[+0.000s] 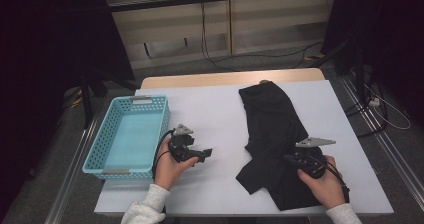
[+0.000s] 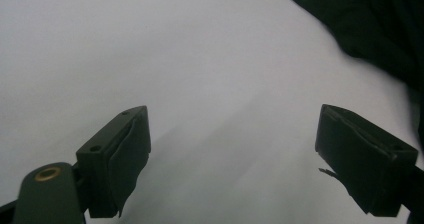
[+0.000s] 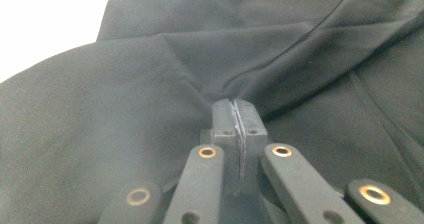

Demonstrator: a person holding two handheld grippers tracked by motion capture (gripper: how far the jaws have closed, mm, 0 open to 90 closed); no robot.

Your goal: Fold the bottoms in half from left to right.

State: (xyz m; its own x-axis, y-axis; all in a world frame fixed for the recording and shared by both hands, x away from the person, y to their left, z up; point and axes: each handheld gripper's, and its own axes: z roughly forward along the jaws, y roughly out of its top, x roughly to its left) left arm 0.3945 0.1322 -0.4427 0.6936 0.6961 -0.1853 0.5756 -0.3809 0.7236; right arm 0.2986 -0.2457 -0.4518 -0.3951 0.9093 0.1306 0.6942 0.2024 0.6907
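A black garment lies crumpled on the right half of the white-covered table. My right gripper rests on its lower part, held by a hand at the table's front. In the right gripper view the jaws are pressed together at a point where creases of the dark cloth meet, so a fold is pinched. My left gripper hovers over bare table left of the garment, pointing right. Its jaws stand wide open with nothing between them, and the garment's edge shows at the upper right.
A light blue plastic basket with nothing in it stands at the table's left edge, beside my left hand. Bare white surface lies between the basket and the garment. Dark stands and cables surround the table.
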